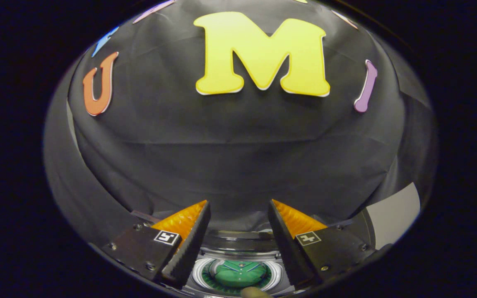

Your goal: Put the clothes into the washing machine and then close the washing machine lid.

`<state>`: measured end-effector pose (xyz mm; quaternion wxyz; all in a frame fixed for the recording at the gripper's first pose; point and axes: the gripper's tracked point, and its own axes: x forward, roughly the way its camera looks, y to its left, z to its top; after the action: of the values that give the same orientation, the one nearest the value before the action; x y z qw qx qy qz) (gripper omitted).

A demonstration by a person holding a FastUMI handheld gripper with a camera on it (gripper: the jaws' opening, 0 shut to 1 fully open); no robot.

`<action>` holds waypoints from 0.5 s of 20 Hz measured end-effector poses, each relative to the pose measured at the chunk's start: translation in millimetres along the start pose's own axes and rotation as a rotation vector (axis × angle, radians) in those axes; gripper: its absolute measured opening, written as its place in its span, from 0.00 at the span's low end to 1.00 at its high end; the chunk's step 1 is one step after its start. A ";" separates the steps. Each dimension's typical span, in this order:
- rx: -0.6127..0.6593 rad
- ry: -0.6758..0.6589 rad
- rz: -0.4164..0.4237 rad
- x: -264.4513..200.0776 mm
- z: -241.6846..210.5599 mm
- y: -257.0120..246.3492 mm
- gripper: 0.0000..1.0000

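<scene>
My gripper (238, 207) stands open, its two orange-backed fingers (184, 231) spread wide with nothing between them. Below and between the fingers lies the washing machine (238, 248) seen from above, its round drum opening ringed in white. A green garment (240, 274) lies inside the drum. The raised lid (238, 236) shows as a dark glossy band just behind the opening. The gripper hangs above the machine, apart from it.
The booth's black cloth wall (238, 157) rises straight ahead beyond the fingers. A pale panel (393, 219) stands to the right of the right finger. A small tan object (255, 293) shows at the near rim of the drum.
</scene>
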<state>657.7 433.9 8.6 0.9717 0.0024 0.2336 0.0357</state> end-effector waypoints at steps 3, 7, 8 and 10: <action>0.031 0.067 -0.018 19.4 -13.6 -4.6 0.88; 0.060 0.059 -0.028 24.7 -20.3 -8.7 0.89; 0.056 0.056 -0.034 24.9 -19.2 -9.5 0.90; 0.056 0.058 -0.038 21.7 -21.2 -9.4 0.90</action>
<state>668.1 425.8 -20.3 0.9645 0.0241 0.2626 0.0105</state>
